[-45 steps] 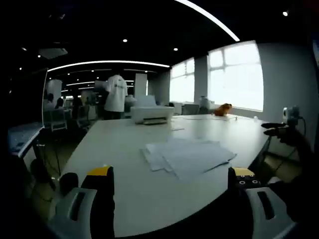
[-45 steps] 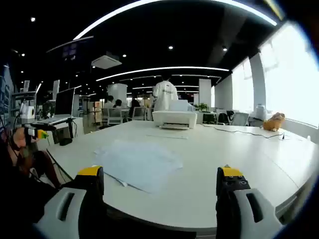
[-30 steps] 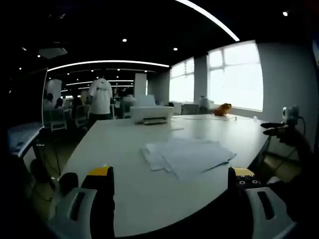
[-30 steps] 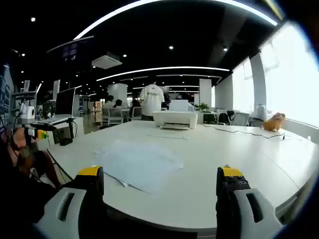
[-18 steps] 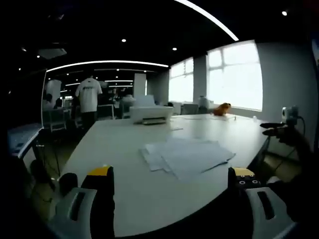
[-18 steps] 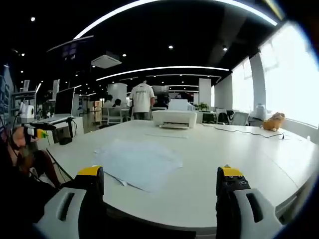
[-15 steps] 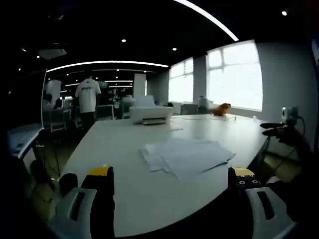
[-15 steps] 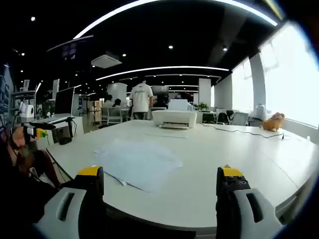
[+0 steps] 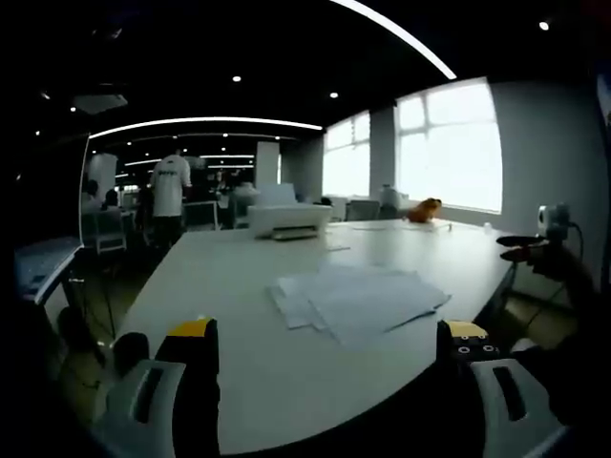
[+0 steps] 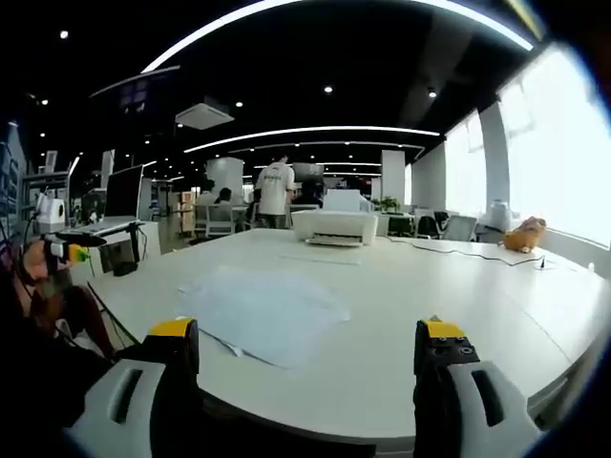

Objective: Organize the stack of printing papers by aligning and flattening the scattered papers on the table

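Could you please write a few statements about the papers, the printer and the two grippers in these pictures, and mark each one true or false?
1. The papers lie fanned out on the white table, their edges out of line. True.
2. The left gripper is clamped on a sheet. False: its jaws stand wide apart with nothing between them, short of the papers.
3. A white printer stands at the far end of the table, beyond the papers. True.
4. The right gripper presses down on the papers. False: it is open and held back at the near table edge, touching nothing.
5. An orange plush toy lies on top of the papers. False: it sits far off by the window.
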The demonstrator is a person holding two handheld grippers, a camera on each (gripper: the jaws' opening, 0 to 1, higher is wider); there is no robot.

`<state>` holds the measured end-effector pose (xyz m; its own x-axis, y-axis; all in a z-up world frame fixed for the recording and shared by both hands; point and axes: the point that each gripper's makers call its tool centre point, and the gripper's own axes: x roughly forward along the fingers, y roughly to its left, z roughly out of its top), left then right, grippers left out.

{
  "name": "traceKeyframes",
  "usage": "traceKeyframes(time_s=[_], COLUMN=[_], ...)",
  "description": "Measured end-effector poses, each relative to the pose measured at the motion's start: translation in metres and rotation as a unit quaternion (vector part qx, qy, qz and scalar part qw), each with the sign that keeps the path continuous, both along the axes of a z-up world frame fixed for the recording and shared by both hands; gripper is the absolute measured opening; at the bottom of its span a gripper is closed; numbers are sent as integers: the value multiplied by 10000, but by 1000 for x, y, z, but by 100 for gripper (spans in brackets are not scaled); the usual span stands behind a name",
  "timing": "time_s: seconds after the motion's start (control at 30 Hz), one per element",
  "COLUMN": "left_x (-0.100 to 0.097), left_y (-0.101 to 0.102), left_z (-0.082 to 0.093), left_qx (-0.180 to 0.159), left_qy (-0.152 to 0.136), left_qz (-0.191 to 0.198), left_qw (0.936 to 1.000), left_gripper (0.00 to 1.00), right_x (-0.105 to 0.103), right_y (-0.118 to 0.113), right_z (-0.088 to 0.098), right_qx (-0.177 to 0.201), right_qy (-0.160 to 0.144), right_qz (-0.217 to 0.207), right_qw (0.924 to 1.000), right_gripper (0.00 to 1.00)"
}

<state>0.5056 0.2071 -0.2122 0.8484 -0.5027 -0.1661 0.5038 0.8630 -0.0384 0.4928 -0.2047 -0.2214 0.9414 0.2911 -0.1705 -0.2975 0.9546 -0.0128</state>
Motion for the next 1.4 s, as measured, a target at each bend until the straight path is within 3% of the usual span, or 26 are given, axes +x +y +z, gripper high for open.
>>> traceKeyframes(time_s=[1.4], left_x=[0], left_y=[-9], left_z=[-3], left_qx=[-15], left_qy=[14], left_qz=[-113], left_qw=[9999], left_gripper=[97], right_x=[34], right_y=[34], right_z=[-5], right_qx=[-174], right_qy=[35], right_qz=[306], right_qw=[9994], right_gripper=[88])
